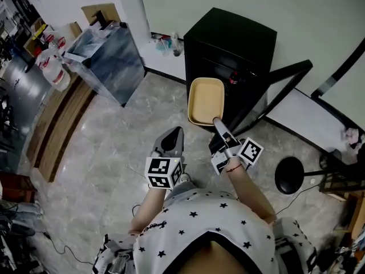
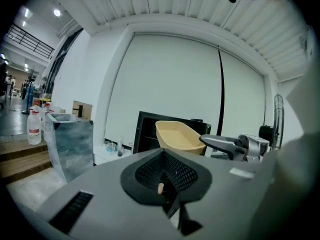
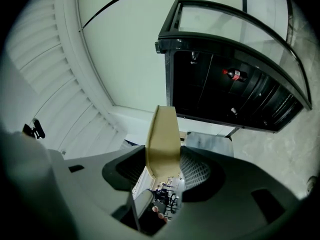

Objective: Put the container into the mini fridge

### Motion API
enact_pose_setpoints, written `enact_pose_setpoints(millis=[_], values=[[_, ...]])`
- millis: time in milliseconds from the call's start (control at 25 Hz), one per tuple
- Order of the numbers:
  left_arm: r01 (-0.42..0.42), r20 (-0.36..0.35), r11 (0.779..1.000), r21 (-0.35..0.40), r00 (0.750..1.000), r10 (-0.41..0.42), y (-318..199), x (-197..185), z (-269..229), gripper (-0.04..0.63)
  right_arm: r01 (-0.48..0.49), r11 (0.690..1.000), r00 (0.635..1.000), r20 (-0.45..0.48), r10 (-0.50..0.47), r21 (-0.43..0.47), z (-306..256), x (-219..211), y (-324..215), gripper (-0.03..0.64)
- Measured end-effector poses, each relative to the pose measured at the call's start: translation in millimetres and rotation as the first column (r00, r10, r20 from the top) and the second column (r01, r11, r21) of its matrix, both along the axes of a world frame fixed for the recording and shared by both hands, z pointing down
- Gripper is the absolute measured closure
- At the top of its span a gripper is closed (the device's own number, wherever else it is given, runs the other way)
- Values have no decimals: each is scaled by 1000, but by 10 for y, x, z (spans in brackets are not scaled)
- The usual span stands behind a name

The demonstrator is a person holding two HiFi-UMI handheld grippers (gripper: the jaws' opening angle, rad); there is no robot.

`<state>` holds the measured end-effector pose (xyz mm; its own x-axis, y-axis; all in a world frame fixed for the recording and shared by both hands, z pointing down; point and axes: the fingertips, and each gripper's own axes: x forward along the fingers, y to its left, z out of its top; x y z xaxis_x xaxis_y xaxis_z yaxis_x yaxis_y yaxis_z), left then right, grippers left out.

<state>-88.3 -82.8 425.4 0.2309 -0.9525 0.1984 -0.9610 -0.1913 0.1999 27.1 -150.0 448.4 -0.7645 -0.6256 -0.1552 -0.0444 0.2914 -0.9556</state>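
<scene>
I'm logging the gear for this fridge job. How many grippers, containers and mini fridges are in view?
grippers: 2, the left gripper and the right gripper
container: 1
mini fridge: 1
total: 4

i see the container (image 1: pixel 205 100): a tan shallow tub with rounded corners, empty, open side up, held in the air. my right gripper (image 1: pixel 218 122) is clamped on its near rim. in the right gripper view its wall (image 3: pixel 163 134) runs edge-on between the jaws. it sits just in front of the mini fridge (image 1: pixel 231 39), not inside it. the fridge is black and upright, with a dark interior. its glass door (image 1: pixel 283 84) is swung wide open to the right.
</scene>
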Motion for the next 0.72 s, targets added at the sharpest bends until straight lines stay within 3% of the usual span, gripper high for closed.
enact_pose_setpoints(millis=[720], values=[[-150,3,988,-26,989,151,-988,-745,265,583,-176,984,984,15,176,-43,247,-534,-851,410]])
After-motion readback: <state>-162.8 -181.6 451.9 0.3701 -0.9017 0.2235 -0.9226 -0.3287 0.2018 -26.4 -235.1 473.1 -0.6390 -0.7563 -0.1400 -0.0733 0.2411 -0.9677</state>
